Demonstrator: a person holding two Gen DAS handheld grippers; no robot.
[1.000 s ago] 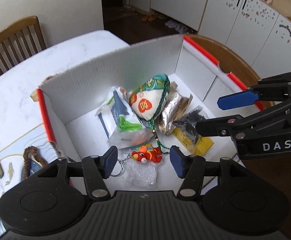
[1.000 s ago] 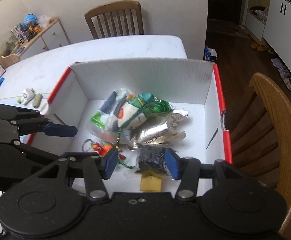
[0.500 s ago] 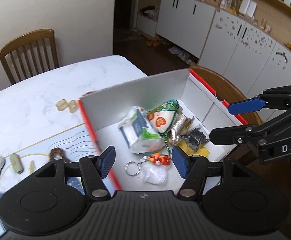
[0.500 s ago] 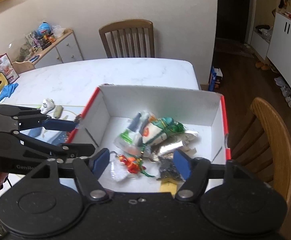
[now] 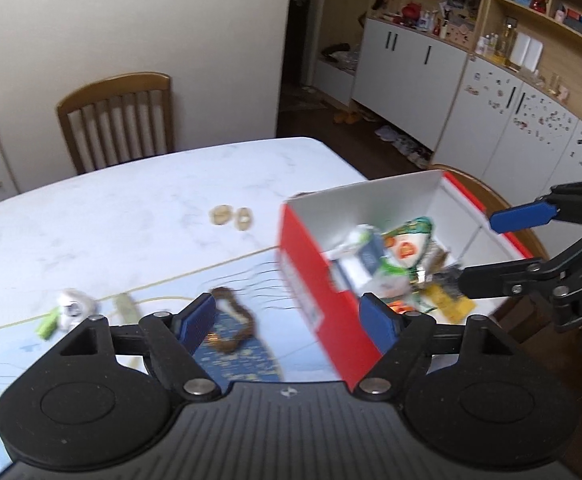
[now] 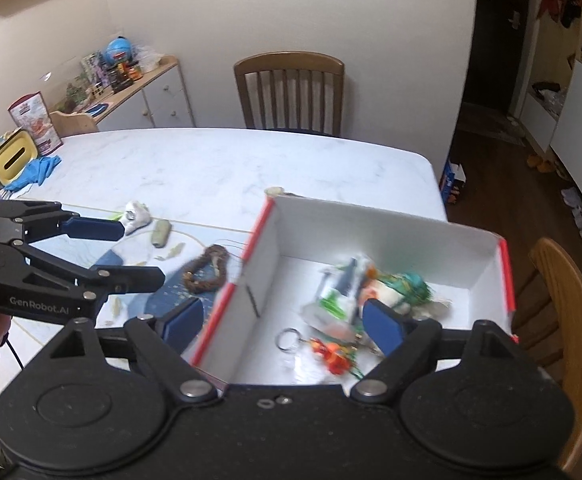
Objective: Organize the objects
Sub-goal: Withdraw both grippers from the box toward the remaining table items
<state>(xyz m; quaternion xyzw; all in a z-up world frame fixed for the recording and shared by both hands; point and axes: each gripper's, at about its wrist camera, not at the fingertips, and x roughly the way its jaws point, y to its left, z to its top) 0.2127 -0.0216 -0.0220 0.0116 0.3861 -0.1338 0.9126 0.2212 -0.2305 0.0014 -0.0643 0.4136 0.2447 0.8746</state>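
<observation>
- Two tongs in play, both empty: we see the left tongs [image 5: 289, 320] with jaws opening wide, nothing between the pads; the right tongs [image 6: 281, 322] likewise opening wide, nothing gripped.
- Red-and-white box [image 6: 375, 240] sits on the desk [image 6: 211, 168] at its right end, already holding a plastic pouch [image 6: 337, 292], a green-corded sachet [image 6: 403, 284], a key ring [image 6: 287, 338] and an orange charm [image 6: 333, 356].
- Loose items lie left of the box: a brown bead loop [image 6: 207, 268] just beside its red wall, a green-grey piece [image 6: 161, 234] and a white figurine [image 6: 137, 214] further left, two tan pieces [image 5: 231, 216] on the far side.
- Bead loop is below and ahead of the left tongs, apart from them; the right tongs hang over the box's near-left corner.
- Risk, we judge: both views are blurred, so a rushed reach could clip the box wall and shove it towards the desk's right edge.
- Bead loop is floppy; a pinch on one strand could let it slip or drag.
- Tongs are near each other; they could collide over the loop.
</observation>
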